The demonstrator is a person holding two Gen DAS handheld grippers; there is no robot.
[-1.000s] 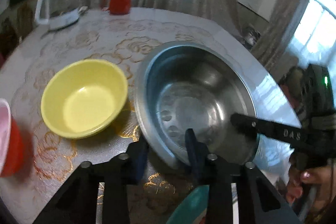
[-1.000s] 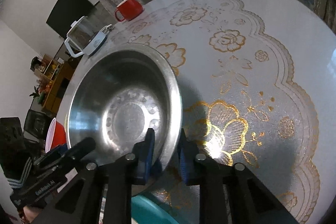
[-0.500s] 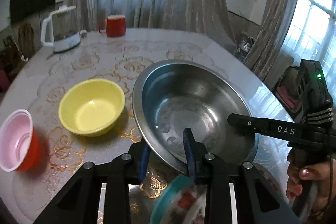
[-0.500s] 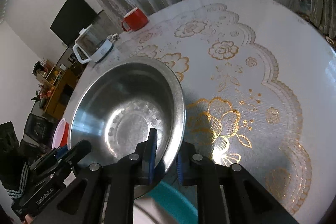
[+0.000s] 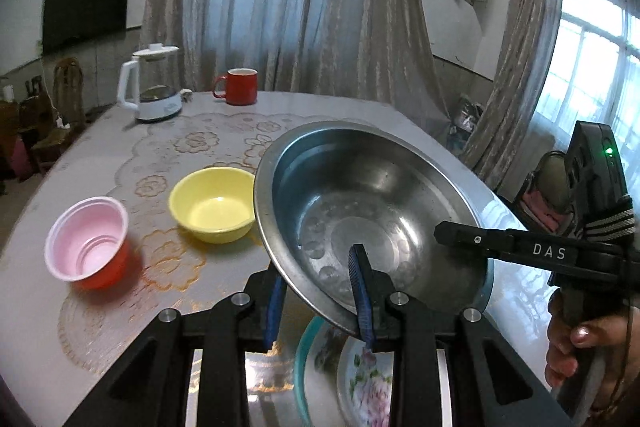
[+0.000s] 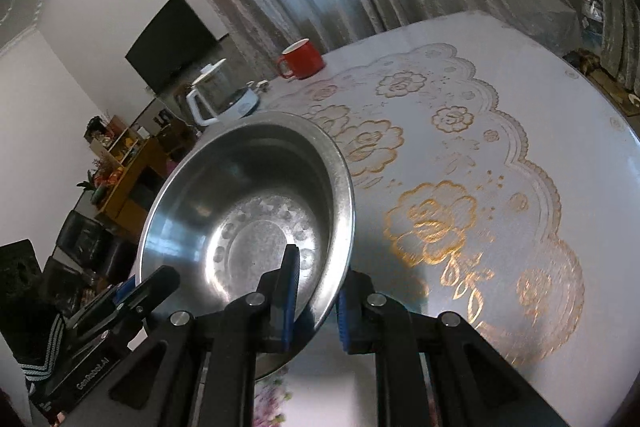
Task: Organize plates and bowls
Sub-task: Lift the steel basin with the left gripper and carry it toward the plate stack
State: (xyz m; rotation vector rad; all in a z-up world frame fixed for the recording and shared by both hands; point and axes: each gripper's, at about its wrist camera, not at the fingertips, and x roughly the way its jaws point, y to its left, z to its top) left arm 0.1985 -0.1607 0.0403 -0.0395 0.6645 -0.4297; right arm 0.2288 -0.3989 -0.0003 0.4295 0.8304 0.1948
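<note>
A large steel bowl point(image 5: 372, 211) hangs tilted above the table, held by its rim from two sides. My left gripper point(image 5: 318, 297) is shut on the near rim, one blue pad inside and one outside. In the right wrist view my right gripper point(image 6: 318, 301) is shut on the steel bowl point(image 6: 248, 211) at its right rim. Beneath the bowl lies a floral plate point(image 5: 360, 379) with a teal edge, partly hidden. A yellow bowl point(image 5: 214, 203) stands on the table to the left.
A pink-lined red cup point(image 5: 88, 243) sits left of the yellow bowl. A red mug point(image 5: 238, 87) and a white kettle point(image 5: 152, 91) stand at the table's far edge. The cloth-covered table point(image 6: 480, 147) stretches right. A person's hand point(image 5: 576, 343) grips the right tool.
Both grippers have risen together with the steel bowl, lifting it off the table. The floral plate has come into view underneath. More of the room shows behind.
</note>
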